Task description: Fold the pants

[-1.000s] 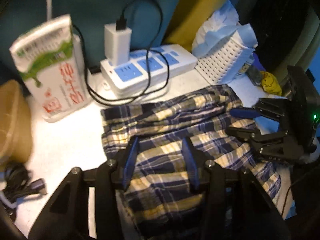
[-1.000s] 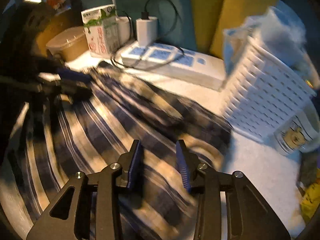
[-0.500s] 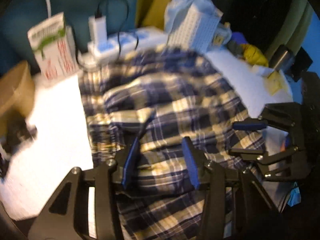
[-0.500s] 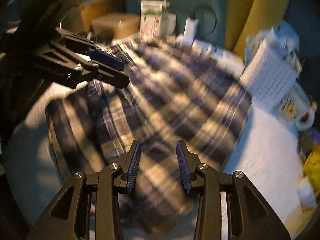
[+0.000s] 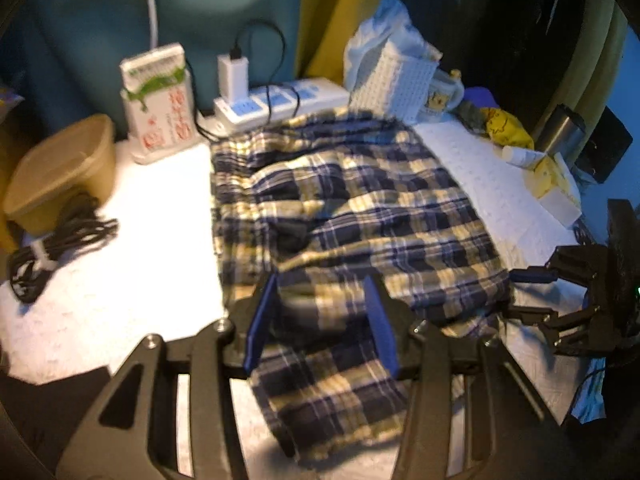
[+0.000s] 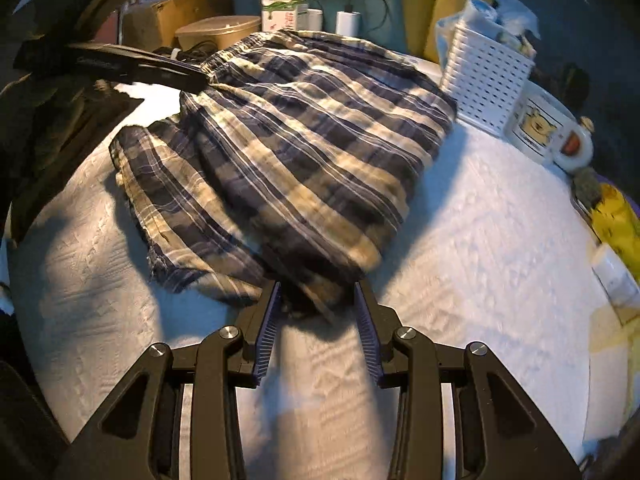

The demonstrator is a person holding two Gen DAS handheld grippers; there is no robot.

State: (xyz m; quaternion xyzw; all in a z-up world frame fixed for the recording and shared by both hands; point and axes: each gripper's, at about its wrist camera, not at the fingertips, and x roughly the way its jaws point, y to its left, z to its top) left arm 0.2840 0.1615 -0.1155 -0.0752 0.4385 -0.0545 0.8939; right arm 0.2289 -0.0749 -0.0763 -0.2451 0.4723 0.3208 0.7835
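Observation:
The navy and cream plaid pants [image 5: 352, 216] lie folded over on the white table cover, waistband toward the back; they also show in the right wrist view [image 6: 296, 148]. My left gripper [image 5: 322, 284] is open and hangs over the near part of the pants with cloth between its blue pads, not clamped. My right gripper [image 6: 316, 292] is open at the near right edge of the pants, with the folded edge just between its tips. It also shows in the left wrist view [image 5: 520, 292] at the right. The left gripper shows in the right wrist view [image 6: 188, 78] at the left edge.
At the back stand a green and white carton [image 5: 158, 100], a power strip with a charger [image 5: 276, 96], a white perforated basket [image 5: 396, 80] and a mug [image 6: 548, 128]. A tan container [image 5: 60, 168] and coiled black cable [image 5: 60, 244] sit left. Yellow items [image 5: 508, 132] lie right.
Both grippers have drawn back toward me and away from the back of the table. The pants now lie folded over and more spread out, and the right gripper sits at their near edge.

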